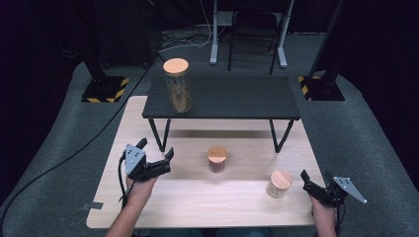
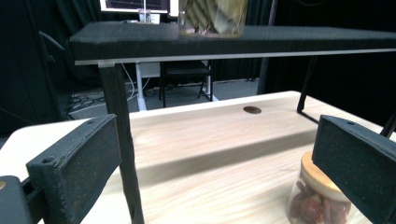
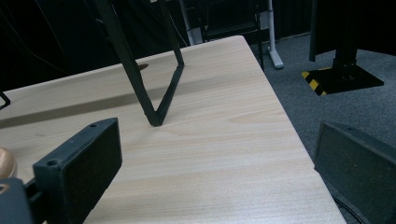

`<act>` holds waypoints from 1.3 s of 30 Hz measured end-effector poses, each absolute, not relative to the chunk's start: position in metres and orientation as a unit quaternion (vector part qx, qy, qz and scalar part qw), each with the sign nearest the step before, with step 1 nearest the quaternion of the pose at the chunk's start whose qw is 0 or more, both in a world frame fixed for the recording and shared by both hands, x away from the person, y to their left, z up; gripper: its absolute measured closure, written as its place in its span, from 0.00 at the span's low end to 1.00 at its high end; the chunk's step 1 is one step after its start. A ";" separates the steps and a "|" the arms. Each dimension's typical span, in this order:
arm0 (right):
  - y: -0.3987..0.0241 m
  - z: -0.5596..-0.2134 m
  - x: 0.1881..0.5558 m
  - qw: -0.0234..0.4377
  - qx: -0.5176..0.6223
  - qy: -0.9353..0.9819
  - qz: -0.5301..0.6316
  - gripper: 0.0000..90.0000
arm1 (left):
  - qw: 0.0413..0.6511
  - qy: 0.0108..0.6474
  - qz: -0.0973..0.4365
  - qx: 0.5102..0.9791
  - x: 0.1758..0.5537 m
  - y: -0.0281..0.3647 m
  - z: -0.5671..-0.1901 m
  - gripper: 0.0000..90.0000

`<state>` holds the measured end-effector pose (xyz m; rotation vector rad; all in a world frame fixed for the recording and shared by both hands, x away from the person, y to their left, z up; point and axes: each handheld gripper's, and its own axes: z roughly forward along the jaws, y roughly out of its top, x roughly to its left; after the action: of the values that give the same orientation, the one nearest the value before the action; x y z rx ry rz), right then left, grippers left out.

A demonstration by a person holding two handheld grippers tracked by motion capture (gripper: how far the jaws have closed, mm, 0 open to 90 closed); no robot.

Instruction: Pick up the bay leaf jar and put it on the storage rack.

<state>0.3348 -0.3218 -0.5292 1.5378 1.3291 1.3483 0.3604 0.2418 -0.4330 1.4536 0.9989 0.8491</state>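
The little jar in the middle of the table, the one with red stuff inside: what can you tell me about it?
The small jar is a short clear cylinder, glass or plastic by its look, closed with a round light wooden lid. It holds dark red pieces, seen close in the left gripper view. It stands upright on the pale wooden table, in front of the black raised shelf. Nothing grips or touches it; the left gripper is open beside it.

Tall jar [image 1: 177,85] on shelf [image 1: 237,98] (two jars [image 1: 217,158] before).
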 end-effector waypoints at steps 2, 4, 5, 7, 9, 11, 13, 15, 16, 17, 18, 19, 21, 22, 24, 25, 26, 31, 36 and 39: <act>-0.322 -0.529 0.335 0.344 0.592 0.512 0.519 0.01 | 0.554 0.422 0.363 0.619 0.359 0.242 -0.437 0.01; -0.322 -0.529 0.335 0.344 0.592 0.512 0.519 0.01 | 0.552 0.421 0.365 0.621 0.357 0.243 -0.441 0.01; -0.322 -0.529 0.335 0.344 0.592 0.512 0.519 0.01 | 0.551 0.422 0.363 0.621 0.357 0.243 -0.443 0.01; -0.322 -0.529 0.335 0.344 0.592 0.512 0.519 0.01 | 0.552 0.426 0.361 0.619 0.357 0.245 -0.446 0.01; -0.322 -0.529 0.335 0.345 0.592 0.511 0.519 0.01 | 0.552 0.428 0.360 0.619 0.356 0.246 -0.449 0.01; -0.322 -0.529 0.335 0.344 0.592 0.511 0.519 0.01 | 0.551 0.428 0.359 0.620 0.355 0.247 -0.452 0.01; -0.322 -0.529 0.335 0.345 0.592 0.512 0.518 0.01 | 0.549 0.428 0.359 0.622 0.354 0.248 -0.455 0.01; -0.322 -0.529 0.335 0.345 0.592 0.512 0.518 0.01 | 0.548 0.428 0.359 0.623 0.354 0.249 -0.457 0.01; -0.322 -0.529 0.335 0.345 0.592 0.512 0.518 0.01 | 0.548 0.428 0.359 0.622 0.353 0.250 -0.459 0.01; -0.322 -0.529 0.335 0.344 0.592 0.512 0.518 0.01 | 0.547 0.429 0.360 0.622 0.353 0.251 -0.460 0.01; -0.322 -0.529 0.335 0.344 0.593 0.512 0.518 0.01 | 0.547 0.429 0.359 0.622 0.352 0.252 -0.462 0.01; -0.322 -0.529 0.335 0.344 0.593 0.512 0.518 0.01 | 0.545 0.429 0.360 0.624 0.352 0.252 -0.464 0.01; -0.322 -0.529 0.335 0.345 0.593 0.512 0.518 0.01 | 0.543 0.430 0.360 0.625 0.351 0.253 -0.468 0.00; -0.322 -0.529 0.335 0.345 0.593 0.512 0.518 0.01 | 0.544 0.432 0.358 0.624 0.350 0.254 -0.470 0.00; -0.322 -0.529 0.335 0.344 0.593 0.512 0.518 0.01 | 0.543 0.434 0.358 0.624 0.349 0.256 -0.474 0.01; -0.322 -0.529 0.335 0.345 0.593 0.512 0.518 0.01 | 0.539 0.436 0.359 0.625 0.349 0.257 -0.476 0.00; -0.322 -0.529 0.335 0.345 0.593 0.512 0.517 0.01 | 0.537 0.436 0.360 0.627 0.348 0.258 -0.478 0.00; -0.322 -0.529 0.335 0.344 0.594 0.511 0.517 0.01 | 0.530 0.439 0.362 0.629 0.345 0.263 -0.490 0.01; -0.321 -0.529 0.335 0.344 0.593 0.512 0.517 0.01 | 0.529 0.444 0.358 0.629 0.342 0.268 -0.499 0.01; -0.322 -0.529 0.335 0.344 0.594 0.511 0.517 0.01 | 0.528 0.445 0.357 0.630 0.339 0.270 -0.503 0.01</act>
<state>0.3352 -0.3217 -0.5291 1.5430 1.3285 1.3430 0.3394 0.2703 -0.5028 1.5050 1.0625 0.8531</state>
